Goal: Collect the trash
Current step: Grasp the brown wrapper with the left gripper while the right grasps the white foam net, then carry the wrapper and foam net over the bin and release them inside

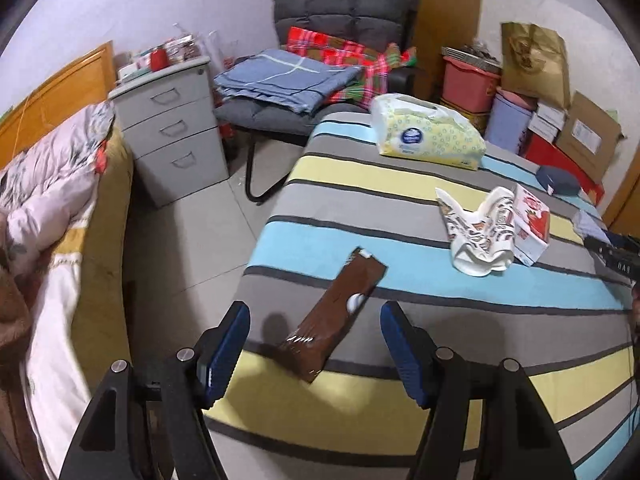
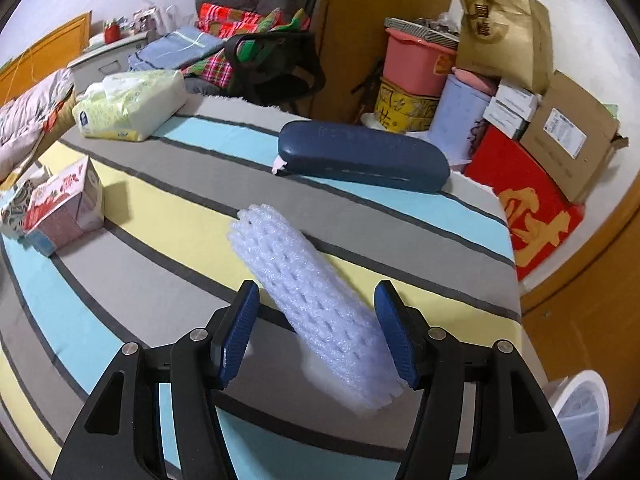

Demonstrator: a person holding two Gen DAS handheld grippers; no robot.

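Note:
A flat brown wrapper [image 1: 340, 304] lies on the striped tablecloth [image 1: 440, 340], its near end between the fingers of my left gripper [image 1: 315, 320], which stands open just above it. Farther right lie a crumpled paper cup [image 1: 480, 236] and a red-and-white carton [image 1: 530, 220]. In the right wrist view a white foam net sleeve [image 2: 304, 280] lies between the fingers of my right gripper [image 2: 317, 300]. The right pad is at the sleeve's side, and a gap shows at the left pad. The right gripper's body [image 1: 616, 252] shows at the edge of the left wrist view.
A tissue pack [image 1: 428, 132] and a dark blue glasses case [image 2: 360, 156] also lie on the table. A bed [image 1: 60, 200] and a drawer cabinet [image 1: 176, 128] stand to the left, a chair with folded blankets [image 1: 304, 76] behind. Boxes and bags [image 2: 520, 120] crowd the right; a white bin [image 2: 580, 412] stands low right.

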